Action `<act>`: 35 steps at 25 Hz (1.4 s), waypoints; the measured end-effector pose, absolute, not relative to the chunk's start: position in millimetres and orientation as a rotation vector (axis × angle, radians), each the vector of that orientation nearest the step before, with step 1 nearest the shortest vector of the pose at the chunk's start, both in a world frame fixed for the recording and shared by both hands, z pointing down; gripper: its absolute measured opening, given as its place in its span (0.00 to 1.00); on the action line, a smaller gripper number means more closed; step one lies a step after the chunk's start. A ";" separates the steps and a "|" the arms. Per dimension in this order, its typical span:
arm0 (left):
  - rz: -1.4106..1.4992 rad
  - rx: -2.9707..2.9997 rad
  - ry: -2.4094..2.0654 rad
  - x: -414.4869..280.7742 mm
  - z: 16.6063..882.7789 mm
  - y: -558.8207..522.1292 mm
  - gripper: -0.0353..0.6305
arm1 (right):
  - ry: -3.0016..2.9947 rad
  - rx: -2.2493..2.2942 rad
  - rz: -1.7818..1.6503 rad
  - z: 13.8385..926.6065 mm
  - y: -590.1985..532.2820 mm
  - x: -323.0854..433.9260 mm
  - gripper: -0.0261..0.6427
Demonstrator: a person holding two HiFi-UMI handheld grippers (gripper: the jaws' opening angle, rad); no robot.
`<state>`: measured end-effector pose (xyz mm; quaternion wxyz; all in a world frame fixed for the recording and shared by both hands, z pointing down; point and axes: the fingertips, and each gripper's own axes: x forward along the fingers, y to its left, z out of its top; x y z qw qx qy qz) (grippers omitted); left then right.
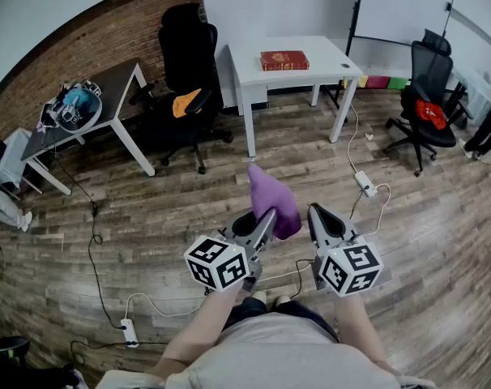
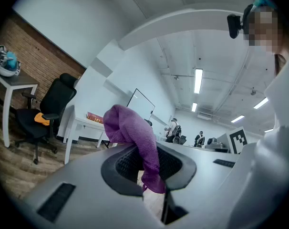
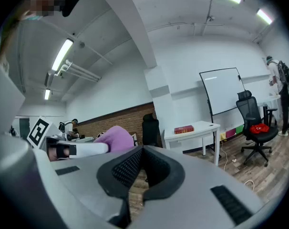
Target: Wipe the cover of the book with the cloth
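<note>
A red book (image 1: 284, 60) lies flat on the white table (image 1: 326, 55) far ahead across the room; it also shows small in the left gripper view (image 2: 94, 117) and the right gripper view (image 3: 184, 129). My left gripper (image 1: 266, 217) is shut on a purple cloth (image 1: 271, 198), which bunches up above the jaws and hangs down between the pads (image 2: 132, 132). My right gripper (image 1: 317, 214) is held beside it at waist height, jaws shut with nothing in them (image 3: 142, 168). The purple cloth (image 3: 115, 140) shows at the left of the right gripper view. Both grippers are well short of the table.
A black office chair (image 1: 185, 55) stands left of the white table, and another one (image 1: 428, 87) with a red item on it stands to the right. A dark desk (image 1: 108, 87) is at far left. Cables and power strips (image 1: 365, 183) lie on the wooden floor.
</note>
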<state>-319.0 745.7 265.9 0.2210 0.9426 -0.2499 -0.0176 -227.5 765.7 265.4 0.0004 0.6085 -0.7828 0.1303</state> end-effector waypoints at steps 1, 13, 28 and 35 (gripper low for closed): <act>-0.045 2.609 -0.695 -319.6 266.7 742.6 0.15 | -2.461 1.907 0.406 266.6 763.0 -227.9 0.07; -0.070 2.621 -0.684 -306.1 259.2 718.0 0.15 | -2.480 1.892 0.403 264.7 735.9 -220.9 0.07; -0.122 2.584 -0.752 -261.5 267.3 706.6 0.15 | -2.537 1.821 0.500 276.1 732.5 -171.4 0.07; -0.093 2.571 -0.771 -249.0 281.9 685.8 0.15 | -2.526 1.817 0.571 297.2 708.5 -159.2 0.07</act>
